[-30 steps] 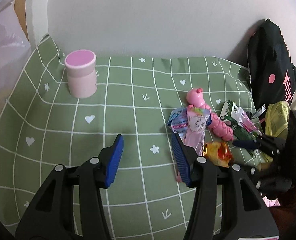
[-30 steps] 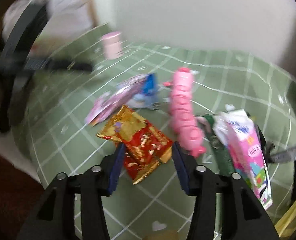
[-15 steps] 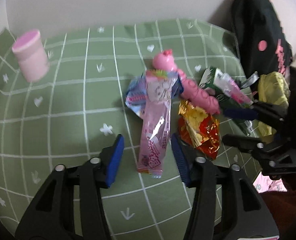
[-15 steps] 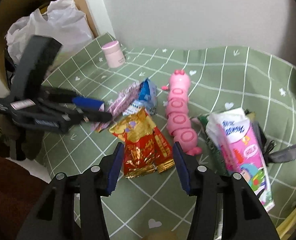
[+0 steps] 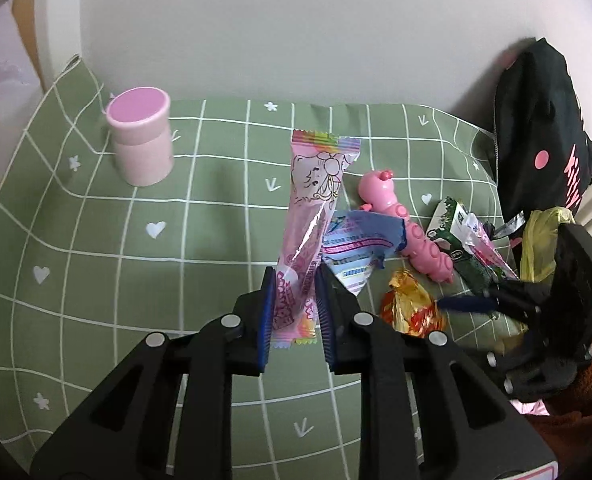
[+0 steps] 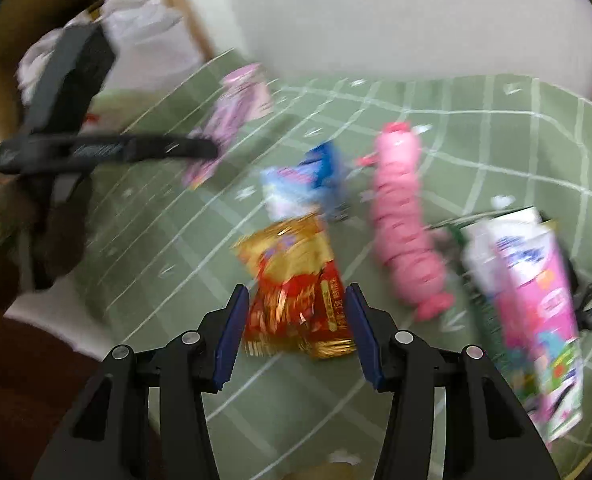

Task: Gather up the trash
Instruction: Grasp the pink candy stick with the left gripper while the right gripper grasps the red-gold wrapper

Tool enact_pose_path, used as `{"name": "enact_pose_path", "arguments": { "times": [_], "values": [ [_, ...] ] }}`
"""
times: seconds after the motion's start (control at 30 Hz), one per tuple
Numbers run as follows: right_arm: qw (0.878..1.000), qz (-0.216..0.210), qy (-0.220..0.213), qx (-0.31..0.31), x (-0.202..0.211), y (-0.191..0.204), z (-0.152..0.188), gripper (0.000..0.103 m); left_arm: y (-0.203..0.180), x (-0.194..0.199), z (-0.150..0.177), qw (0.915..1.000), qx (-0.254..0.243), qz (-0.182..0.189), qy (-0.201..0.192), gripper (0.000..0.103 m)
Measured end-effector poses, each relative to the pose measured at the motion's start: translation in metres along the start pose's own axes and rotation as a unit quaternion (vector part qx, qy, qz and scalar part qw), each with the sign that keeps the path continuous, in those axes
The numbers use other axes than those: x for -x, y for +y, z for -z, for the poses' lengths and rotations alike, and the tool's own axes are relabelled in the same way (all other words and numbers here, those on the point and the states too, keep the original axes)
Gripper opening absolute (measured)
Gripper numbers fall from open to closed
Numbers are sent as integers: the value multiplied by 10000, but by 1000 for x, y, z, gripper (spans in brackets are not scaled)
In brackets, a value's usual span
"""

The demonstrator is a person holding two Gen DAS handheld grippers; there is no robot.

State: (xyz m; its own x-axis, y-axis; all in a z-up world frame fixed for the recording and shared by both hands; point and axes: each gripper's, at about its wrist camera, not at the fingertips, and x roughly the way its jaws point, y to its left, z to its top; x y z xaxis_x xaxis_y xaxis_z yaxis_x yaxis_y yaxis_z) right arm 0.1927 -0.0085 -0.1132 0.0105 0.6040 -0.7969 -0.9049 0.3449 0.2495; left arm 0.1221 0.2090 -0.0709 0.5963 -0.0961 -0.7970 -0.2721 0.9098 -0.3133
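Since half a second ago, our left gripper (image 5: pixel 294 308) has clamped and lifted the pink candy wrapper (image 5: pixel 314 216). Our right gripper (image 6: pixel 292 332), still wide, straddles the red-gold snack packet (image 6: pixel 296 284); next we should pinch it.

A second ago the left gripper (image 5: pixel 294 304) hung wide open over bare green cloth, left of the litter; half a second ago its jaws straddled the long pink wrapper (image 5: pixel 312 236) lying flat; now they are pinched on the wrapper's near end, and the wrapper stands tilted up off the bench, its rainbow end toward the far wall; the blue-and-white wrapper (image 5: pixel 354 250) that lay partly under it is uncovered; the right gripper (image 6: pixel 294 332), jaws apart, has the red-and-gold foil packet (image 6: pixel 296 284) deeper between its pads (image 6: pixel 228 340) than before, the packet's near edge now level with them.
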Motion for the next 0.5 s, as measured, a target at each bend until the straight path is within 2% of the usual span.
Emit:
{"name": "enact_pose_path", "arguments": {
  "times": [0.07, 0.2, 0.4, 0.43, 0.47, 0.5],
  "values": [
    [9999, -111, -10, 85, 3, 9, 2, 47, 4, -1, 1, 10000, 19, -32, 33, 19],
    [9997, 189, -22, 122, -4, 10, -1, 47, 8, -4, 2, 9999, 69, -85, 83, 19],
    [9990, 253, -54, -371, -16, -2, -5, 47, 9, 2, 4, 10000, 73, -26, 18, 19],
    [9988, 270, -24, -397, -19, -2, -5, 41, 9, 2, 4, 10000, 71, -21, 26, 19],
    [9988, 274, 24, -407, -22, -2, -4, 27, 9, 1, 4, 10000, 54, -14, 33, 19],
    [9988, 271, 57, -414, -23, -2, -4, 25, 9, 1, 4, 10000, 44, -7, 32, 19]
  ]
}}
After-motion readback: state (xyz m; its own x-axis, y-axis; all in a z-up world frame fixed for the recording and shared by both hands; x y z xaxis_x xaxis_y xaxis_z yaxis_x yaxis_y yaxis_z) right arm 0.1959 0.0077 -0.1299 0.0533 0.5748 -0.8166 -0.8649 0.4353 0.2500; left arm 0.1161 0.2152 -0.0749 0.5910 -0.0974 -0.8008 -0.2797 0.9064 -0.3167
